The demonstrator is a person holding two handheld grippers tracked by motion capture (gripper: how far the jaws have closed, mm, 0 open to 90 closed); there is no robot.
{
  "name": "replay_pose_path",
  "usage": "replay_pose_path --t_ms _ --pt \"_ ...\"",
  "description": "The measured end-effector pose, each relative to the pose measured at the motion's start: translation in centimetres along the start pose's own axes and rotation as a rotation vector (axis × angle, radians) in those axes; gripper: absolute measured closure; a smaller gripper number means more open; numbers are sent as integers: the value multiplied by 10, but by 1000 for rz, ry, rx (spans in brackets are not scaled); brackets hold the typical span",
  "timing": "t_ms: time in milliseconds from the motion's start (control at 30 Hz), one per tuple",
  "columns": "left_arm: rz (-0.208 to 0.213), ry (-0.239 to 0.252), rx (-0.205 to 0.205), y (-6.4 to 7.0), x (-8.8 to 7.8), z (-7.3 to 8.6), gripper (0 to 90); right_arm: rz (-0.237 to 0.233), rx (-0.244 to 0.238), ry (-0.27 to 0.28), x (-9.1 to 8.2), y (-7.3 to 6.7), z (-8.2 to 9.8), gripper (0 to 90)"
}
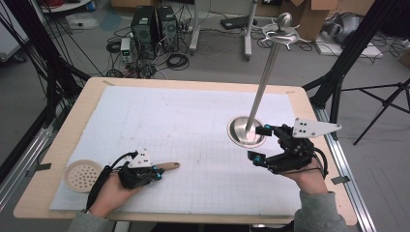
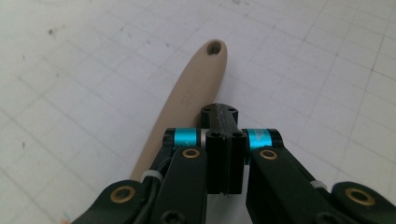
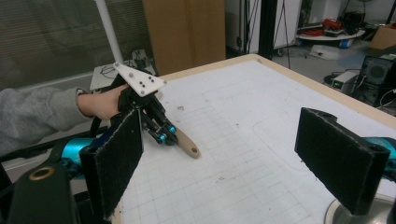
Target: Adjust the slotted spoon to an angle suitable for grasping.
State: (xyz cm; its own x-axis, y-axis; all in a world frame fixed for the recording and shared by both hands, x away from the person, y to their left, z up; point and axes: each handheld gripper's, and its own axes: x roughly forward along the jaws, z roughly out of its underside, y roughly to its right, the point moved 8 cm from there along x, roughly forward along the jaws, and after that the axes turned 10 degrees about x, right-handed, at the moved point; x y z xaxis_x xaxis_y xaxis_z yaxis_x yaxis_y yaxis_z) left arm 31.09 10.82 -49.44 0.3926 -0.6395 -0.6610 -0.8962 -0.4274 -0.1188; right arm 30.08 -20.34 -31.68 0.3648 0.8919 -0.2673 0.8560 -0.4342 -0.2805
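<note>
Beige spatula handle (image 2: 187, 100) — in left hand-held gripper (image 2: 224, 140)

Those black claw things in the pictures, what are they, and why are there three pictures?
They are grippers, pinching tools a person holds, one in each hand. One camera looks down from above the table; the other two ride on the grippers. The left gripper is shut on the handle of a beige spoon-like tool. The right gripper is open, with nothing between its jaws, beside a shiny metal stand. A round beige strainer lies near the left hand.
</note>
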Motion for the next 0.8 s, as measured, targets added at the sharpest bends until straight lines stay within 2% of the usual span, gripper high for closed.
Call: replay_pose_path --t_ms 233,533,667,800 --pt "-16 8 -8 -8 4 -2 896 8 1 3 -4 0 2 141" --pt "-40 12 -15 -25 10 -4 896 18 5 -2 -9 -1 5 141" --pt "-71 -3 -22 -35 12 -4 896 26 12 -6 -13 0 8 141" --pt "-92 2 -35 -42 14 -4 896 32 18 -4 -15 0 10 141"
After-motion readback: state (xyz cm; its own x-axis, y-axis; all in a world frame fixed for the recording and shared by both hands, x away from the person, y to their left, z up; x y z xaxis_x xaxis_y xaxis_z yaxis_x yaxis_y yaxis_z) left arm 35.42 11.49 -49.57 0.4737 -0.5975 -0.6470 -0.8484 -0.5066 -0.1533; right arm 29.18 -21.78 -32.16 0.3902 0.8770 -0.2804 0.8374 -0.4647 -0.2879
